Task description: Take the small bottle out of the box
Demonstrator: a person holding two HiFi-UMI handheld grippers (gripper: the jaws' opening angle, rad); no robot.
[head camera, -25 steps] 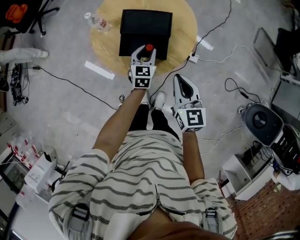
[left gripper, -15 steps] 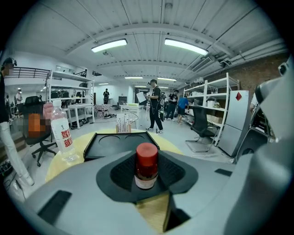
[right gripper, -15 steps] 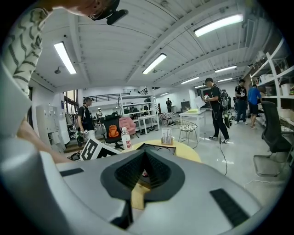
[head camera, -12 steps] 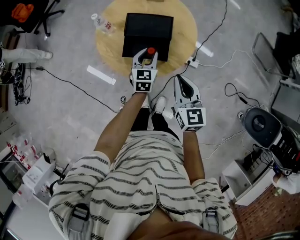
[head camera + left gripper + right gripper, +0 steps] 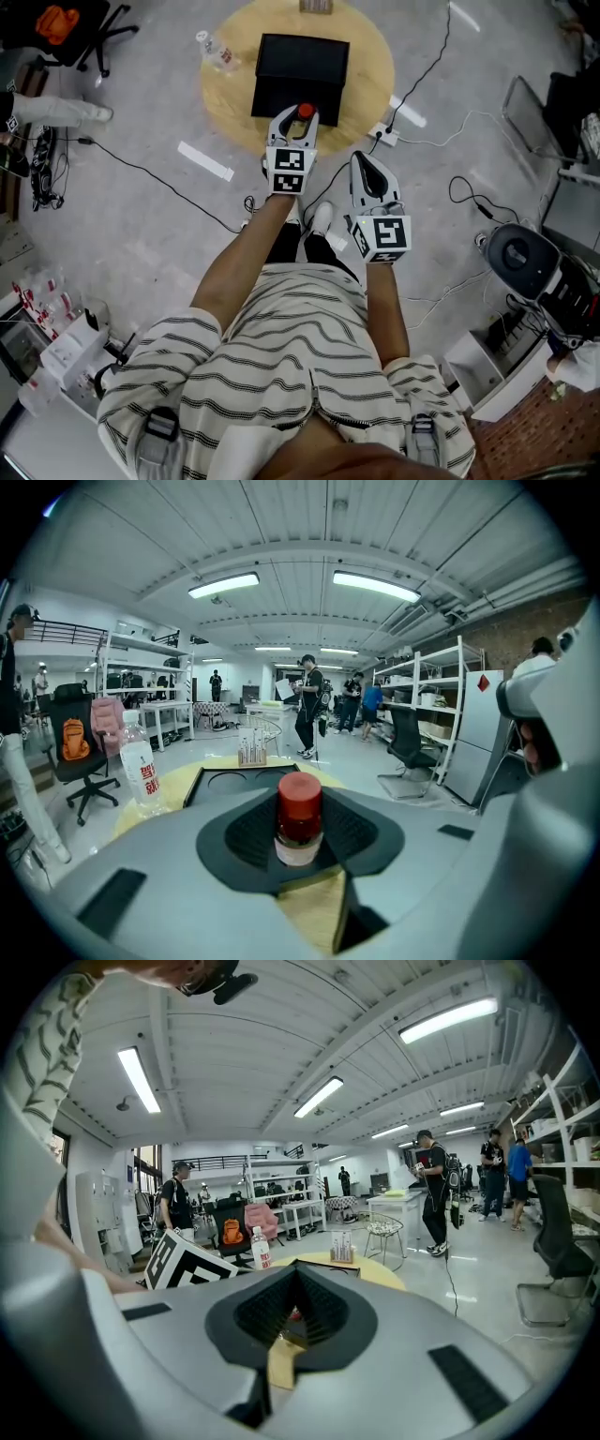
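My left gripper (image 5: 296, 116) is shut on the small bottle (image 5: 304, 111), which has a red cap and a pale body. It holds the bottle upright in the air, above the near edge of the round wooden table (image 5: 225, 103). In the left gripper view the bottle (image 5: 299, 808) stands between the black pads (image 5: 246, 834). The black box (image 5: 300, 70) lies open on the table beyond it; its insert (image 5: 234, 781) with round recesses shows past the jaws. My right gripper (image 5: 367, 161) hangs to the right over the floor, shut with nothing in it (image 5: 295, 1312).
A clear water bottle (image 5: 217, 52) stands on the table's left side and a small rack of tubes (image 5: 317, 6) at its far edge. Cables and a power strip (image 5: 386, 131) cross the floor. A white strip (image 5: 204, 161) lies to the left, equipment (image 5: 520, 253) to the right.
My left gripper has risen with the bottle and drawn back from the box towards the person. The right gripper has stayed where it was.
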